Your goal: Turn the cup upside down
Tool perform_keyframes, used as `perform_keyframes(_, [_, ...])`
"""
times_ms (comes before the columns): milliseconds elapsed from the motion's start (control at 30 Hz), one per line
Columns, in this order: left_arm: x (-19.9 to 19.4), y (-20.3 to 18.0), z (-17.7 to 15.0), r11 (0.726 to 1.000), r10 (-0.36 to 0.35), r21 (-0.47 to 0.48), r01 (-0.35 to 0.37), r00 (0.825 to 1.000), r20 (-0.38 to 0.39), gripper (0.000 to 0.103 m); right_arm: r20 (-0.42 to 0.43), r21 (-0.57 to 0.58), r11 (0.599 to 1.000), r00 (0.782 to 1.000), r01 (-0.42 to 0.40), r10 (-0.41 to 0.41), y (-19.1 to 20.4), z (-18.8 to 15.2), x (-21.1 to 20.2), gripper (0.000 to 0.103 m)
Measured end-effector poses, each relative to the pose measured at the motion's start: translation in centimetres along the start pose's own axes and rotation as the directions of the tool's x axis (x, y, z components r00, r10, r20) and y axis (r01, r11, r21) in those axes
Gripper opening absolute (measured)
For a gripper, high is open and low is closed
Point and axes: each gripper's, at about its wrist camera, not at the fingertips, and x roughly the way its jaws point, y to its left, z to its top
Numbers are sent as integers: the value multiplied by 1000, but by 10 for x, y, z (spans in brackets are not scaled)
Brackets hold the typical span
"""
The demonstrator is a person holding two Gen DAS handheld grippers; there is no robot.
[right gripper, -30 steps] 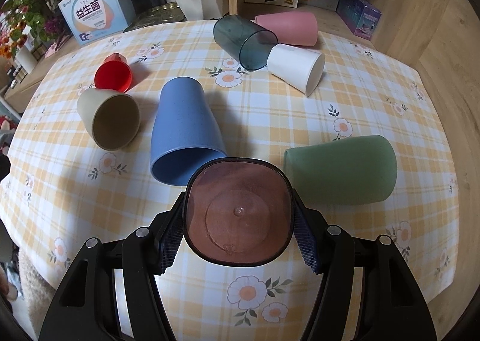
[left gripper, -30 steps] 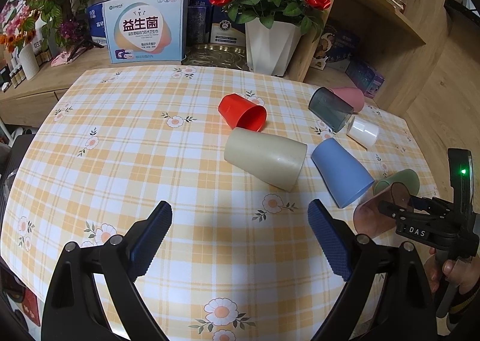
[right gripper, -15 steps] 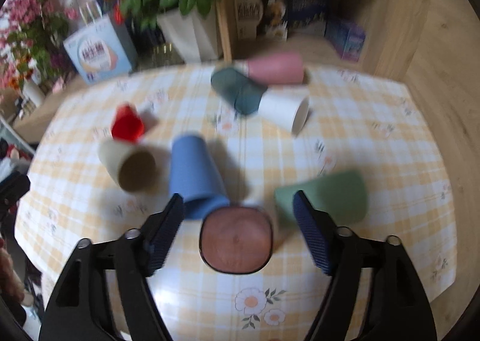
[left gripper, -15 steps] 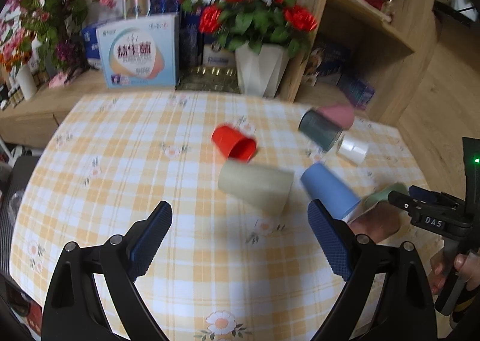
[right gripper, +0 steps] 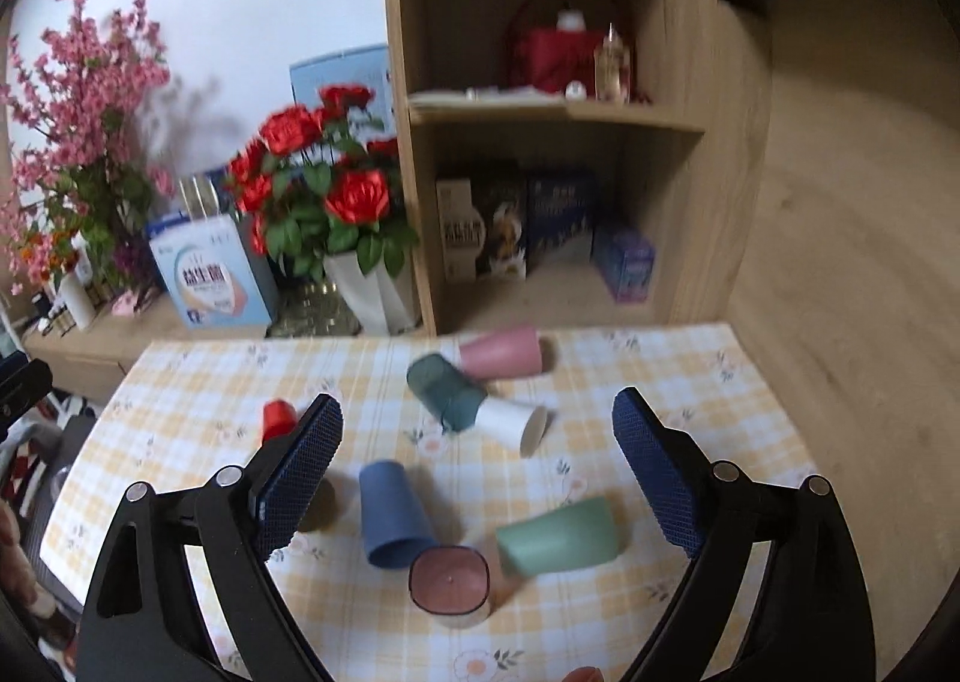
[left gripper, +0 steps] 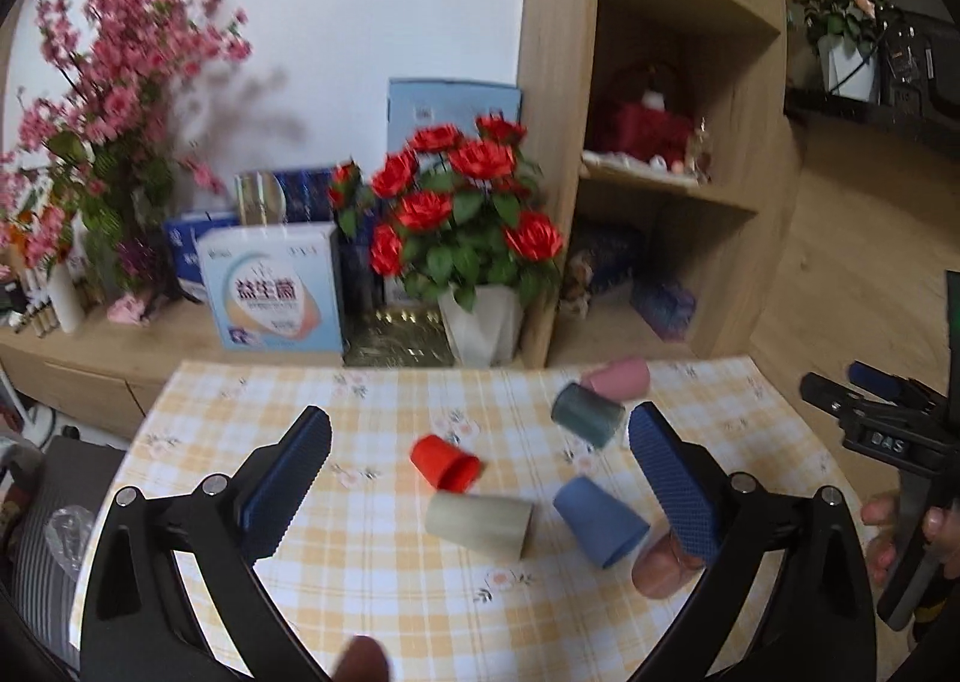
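A translucent brown cup point(right gripper: 449, 583) stands upside down on the checked tablecloth point(right gripper: 600, 418), base up, near the front edge. It also shows in the left wrist view point(left gripper: 660, 568), partly behind a left finger. My right gripper point(right gripper: 477, 478) is open and empty, raised above and behind the cup. My left gripper point(left gripper: 480, 478) is open and empty, held high over the table. The right gripper's body shows at the right in the left wrist view point(left gripper: 888, 430).
Cups lie on their sides: blue point(right gripper: 390, 514), green point(right gripper: 558, 538), white point(right gripper: 516, 424), dark teal point(right gripper: 444, 391), pink point(right gripper: 501, 352), red point(left gripper: 444, 460) and beige point(left gripper: 480, 523). A rose pot point(right gripper: 372, 286), boxes and a wooden shelf point(right gripper: 540, 111) stand behind the table.
The right gripper opened and let go of the brown cup, which now stands upside down. Both grippers rose and pulled back from the table.
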Motion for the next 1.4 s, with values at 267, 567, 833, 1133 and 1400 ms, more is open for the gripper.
perform_keyframes(267, [-13, -8, 8, 1000, 12, 25, -12, 1000, 18, 97, 53, -18, 1000, 999, -12, 13, 10, 11, -24, 89])
perform_keyframes(567, [-16, -8, 9, 999, 34, 36, -35, 999, 22, 97, 67, -29, 1000, 998, 0, 2, 16, 13, -31, 89])
perform_keyframes(833, [-18, -6, 11, 999, 29, 26, -29, 999, 23, 97, 81, -33, 999, 997, -2, 5, 17, 16, -35, 89])
perform_keyframes(1133, [-21, -5, 14, 999, 35, 17, -35, 999, 25, 97, 73, -22, 1000, 997, -18, 20, 17, 19, -37, 89])
perform_keyframes(1400, [-23, -8, 20, 999, 31, 16, -32, 999, 33, 97, 79, -10, 1000, 997, -19, 20, 16, 23, -39, 89])
